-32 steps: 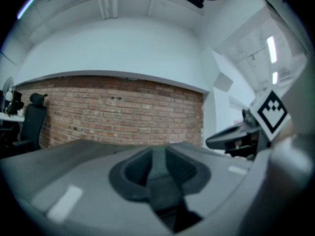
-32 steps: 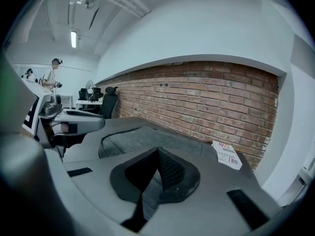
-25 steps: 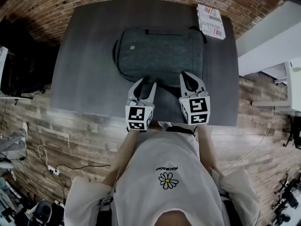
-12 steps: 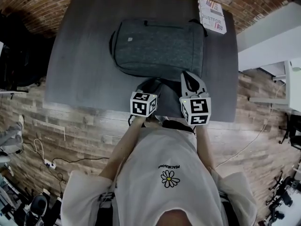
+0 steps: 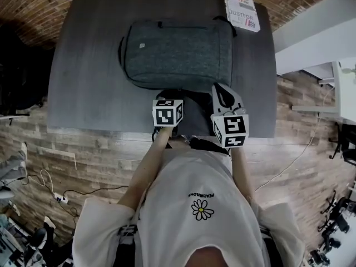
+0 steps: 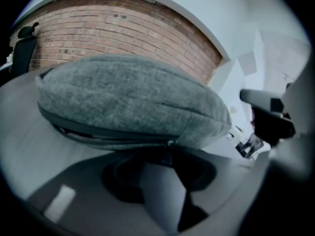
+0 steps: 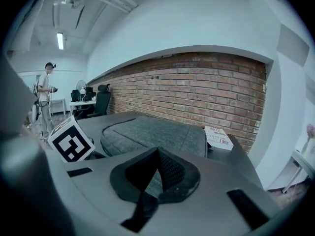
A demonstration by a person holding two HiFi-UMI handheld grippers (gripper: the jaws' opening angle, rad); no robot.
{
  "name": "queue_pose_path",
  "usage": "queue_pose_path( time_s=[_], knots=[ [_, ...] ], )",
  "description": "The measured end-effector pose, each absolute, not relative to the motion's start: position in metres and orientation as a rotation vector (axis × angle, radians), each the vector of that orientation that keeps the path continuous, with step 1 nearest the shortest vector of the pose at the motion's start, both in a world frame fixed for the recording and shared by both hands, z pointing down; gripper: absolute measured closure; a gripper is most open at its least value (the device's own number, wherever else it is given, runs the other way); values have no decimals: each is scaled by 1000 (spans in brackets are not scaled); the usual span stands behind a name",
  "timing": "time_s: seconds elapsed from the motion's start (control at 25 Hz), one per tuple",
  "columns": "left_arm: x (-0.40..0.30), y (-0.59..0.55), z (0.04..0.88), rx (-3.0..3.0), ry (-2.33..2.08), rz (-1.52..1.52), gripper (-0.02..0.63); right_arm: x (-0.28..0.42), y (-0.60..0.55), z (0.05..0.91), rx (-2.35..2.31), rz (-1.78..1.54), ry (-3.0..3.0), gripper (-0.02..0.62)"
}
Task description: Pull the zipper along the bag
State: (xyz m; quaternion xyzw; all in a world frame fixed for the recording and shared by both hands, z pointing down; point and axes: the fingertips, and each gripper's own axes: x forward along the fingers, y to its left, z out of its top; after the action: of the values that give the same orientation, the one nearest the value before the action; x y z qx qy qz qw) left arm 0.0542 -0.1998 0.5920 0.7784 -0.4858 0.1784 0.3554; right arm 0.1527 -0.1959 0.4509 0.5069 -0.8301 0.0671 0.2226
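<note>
A grey bag (image 5: 178, 52) lies flat on the dark bench (image 5: 89, 82), midway between its left and right edges and closer to the far edge than to the near one. A white printed box (image 5: 242, 9) sits at the far right corner, just beside the bag's far right end. Both grippers are over the strip of bench between the bag and the near edge. The left gripper (image 5: 168, 96) points at the bag's near side, with its marker cube (image 5: 168, 113) above it. In the left gripper view the bag (image 6: 128, 97) fills the frame as a rounded grey bulk, and the zipper (image 6: 108, 139) runs as a dark seam along its lower side. That gripper (image 6: 166, 154) has its jaws pressed together, pinching the zipper pull (image 6: 171, 142) where the seam ends. The right gripper (image 5: 219, 88) is near the bag's near right corner, apart from the fabric. In the right gripper view it (image 7: 157, 152) has its tips closed on each other with nothing between them, and the bag (image 7: 157, 132) and box (image 7: 219, 137) lie beyond. A person (image 7: 47, 100) stands in the room past the bench's left edge.
</note>
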Motion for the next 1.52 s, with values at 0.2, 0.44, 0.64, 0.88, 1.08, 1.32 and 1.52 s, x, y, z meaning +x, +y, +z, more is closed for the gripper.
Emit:
queue_pose_path(
  time_s=[0.2,0.44,0.64,0.88,1.08,1.32,1.52],
  knots=[
    [53,-203,595,2058,-1249,549,465,149,-191,455,1385,196,-2296,595],
    [53,-201,591,2188,-1279,701,534,144,-188,460,1365,198,-2298,595],
    [60,-192,586,2306,-1284,811,566,146,-191,456,1386,197,-2295,595],
    [65,-197,592,2259,-1264,778,580,151,-189,455,1401,202,-2293,595],
    [67,-201,595,2237,-1259,737,598,149,-187,454,1392,195,-2295,595],
    [63,-195,591,2297,-1273,768,603,148,-205,452,1352,80,-2238,595],
    [60,-190,590,2326,-1254,819,603,154,-235,479,1314,82,-2084,594]
  ],
)
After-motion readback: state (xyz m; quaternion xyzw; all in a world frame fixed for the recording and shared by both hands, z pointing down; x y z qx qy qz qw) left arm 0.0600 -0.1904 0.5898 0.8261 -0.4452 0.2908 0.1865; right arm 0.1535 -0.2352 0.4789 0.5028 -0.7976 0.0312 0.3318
